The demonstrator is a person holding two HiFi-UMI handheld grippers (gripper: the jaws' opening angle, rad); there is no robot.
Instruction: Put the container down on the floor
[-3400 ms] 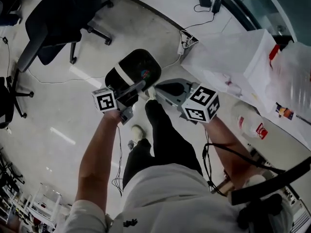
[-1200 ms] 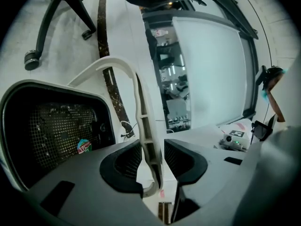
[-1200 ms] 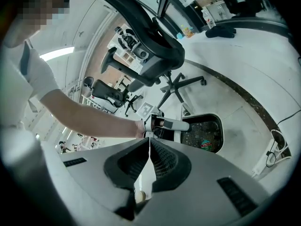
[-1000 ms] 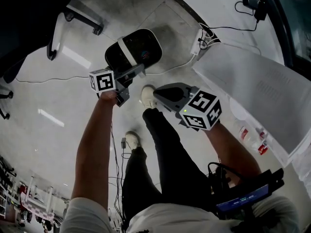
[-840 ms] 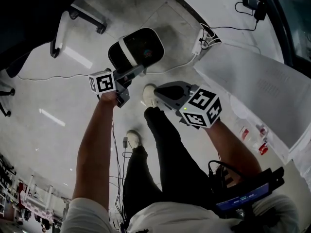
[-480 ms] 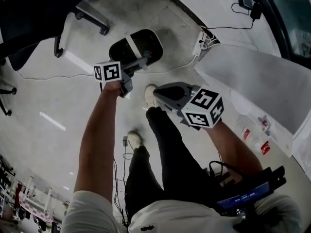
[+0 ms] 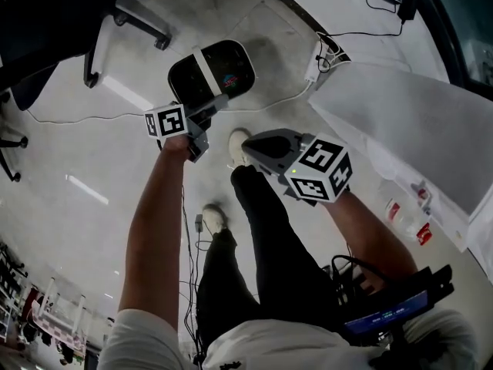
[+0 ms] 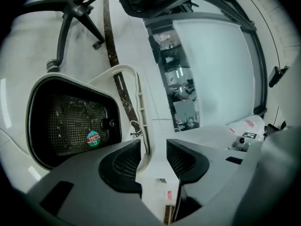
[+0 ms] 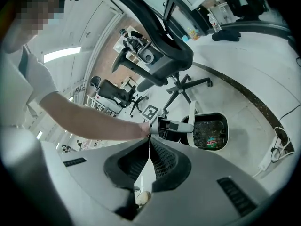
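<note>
Pale, glossy floor point(image 7: 92, 153) fills the space ahead of and below both tongs. A black office chair point(image 7: 46, 14) stands beyond the left tongs point(image 8: 154, 147) and off to their outer side.

Just ahead of the left tongs lies the container point(image 8: 37, 126), a black tub with rounded corners. It is tilted so its open mouth faces the jaws. It looks to be down on the floor, though the contact under it cannot be seen.

Its white handle point(image 8: 134, 86) arches over the rim and runs down into the gap between the left jaws. That is why the tub hangs so close in front of them, since the handle is the one part thin enough to pinch. Those jaws are spreading now. The strap lies against the inner pad with clear space on its other side, so the grip reads as let go or nearly so. That fits a set-down in its last stage.

The right tongs point(image 9: 149, 147) sit beside and behind the left pair. Their pads are pressed together on nothing, and they take no part in the carry.

Inside the tub there is only a mesh bottom point(image 8: 70, 121) flecked with pale specks and a small round sticker point(image 8: 93, 137) on the side of the mesh nearest the left jaws. No loose contents show.
</note>
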